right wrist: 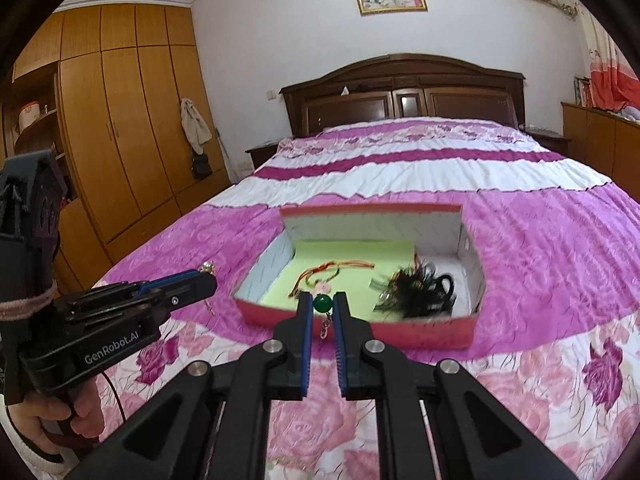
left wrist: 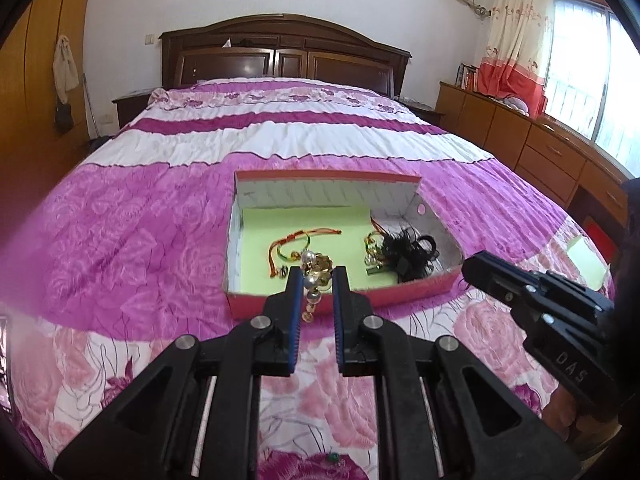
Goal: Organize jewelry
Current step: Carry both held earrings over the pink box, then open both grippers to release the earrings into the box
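Note:
A red box [left wrist: 404, 295] [right wrist: 420, 330] with a green floor lies on the bed. Inside are a red-and-green cord bracelet [left wrist: 298, 240] [right wrist: 320, 270] and a black feathered hair piece [left wrist: 412, 254] [right wrist: 424, 286]. My left gripper [left wrist: 316, 280] is shut on a gold and pearl ornament [left wrist: 312, 280] just before the box's near wall; it also shows in the right wrist view [right wrist: 188, 284]. My right gripper [right wrist: 322, 304] is shut on a green bead pendant [right wrist: 322, 303] with a small charm hanging below, in front of the box. It shows at the right of the left wrist view [left wrist: 472, 264].
The bed has a pink and white floral cover [left wrist: 160, 240]. A dark wooden headboard [left wrist: 280, 56] stands at the far end. A wooden wardrobe [right wrist: 120, 120] is at the left, drawers [left wrist: 540, 152] at the right under a window. A green sheet [left wrist: 584, 260] lies right of the box.

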Motion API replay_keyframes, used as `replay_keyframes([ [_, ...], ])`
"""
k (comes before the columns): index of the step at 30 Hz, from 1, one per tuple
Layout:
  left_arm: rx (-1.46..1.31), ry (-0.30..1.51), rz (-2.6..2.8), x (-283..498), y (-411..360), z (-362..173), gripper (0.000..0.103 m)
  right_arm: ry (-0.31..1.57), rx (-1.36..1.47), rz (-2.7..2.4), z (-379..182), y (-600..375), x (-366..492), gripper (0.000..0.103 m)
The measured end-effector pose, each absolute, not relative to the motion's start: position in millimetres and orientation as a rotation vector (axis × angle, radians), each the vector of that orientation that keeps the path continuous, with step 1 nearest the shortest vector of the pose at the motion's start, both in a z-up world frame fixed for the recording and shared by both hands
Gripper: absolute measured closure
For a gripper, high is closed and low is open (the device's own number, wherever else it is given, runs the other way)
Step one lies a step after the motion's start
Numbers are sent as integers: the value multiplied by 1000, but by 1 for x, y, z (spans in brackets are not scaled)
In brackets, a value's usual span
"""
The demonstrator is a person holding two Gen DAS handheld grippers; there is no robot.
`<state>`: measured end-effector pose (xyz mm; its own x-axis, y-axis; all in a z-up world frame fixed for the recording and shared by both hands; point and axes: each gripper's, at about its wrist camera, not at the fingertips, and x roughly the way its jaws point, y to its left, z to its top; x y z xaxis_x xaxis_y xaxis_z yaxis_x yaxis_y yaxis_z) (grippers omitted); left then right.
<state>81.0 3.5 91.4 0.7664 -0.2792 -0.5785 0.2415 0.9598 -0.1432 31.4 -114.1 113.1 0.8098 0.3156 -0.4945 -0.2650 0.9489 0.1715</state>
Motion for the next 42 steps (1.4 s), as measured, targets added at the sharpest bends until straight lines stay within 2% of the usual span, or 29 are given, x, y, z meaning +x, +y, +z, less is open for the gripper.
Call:
replay_keyframes([
  [10,-68,624,-263,106,0,83,97,506,89,276,117,-121,54,92],
  [24,-45,564,-245,140,-8,56,97,528,89,146,90,-140,105,92],
  [42,-39,699,-203,176,-14,10,97,686,78,98,40,-154,141,91],
])
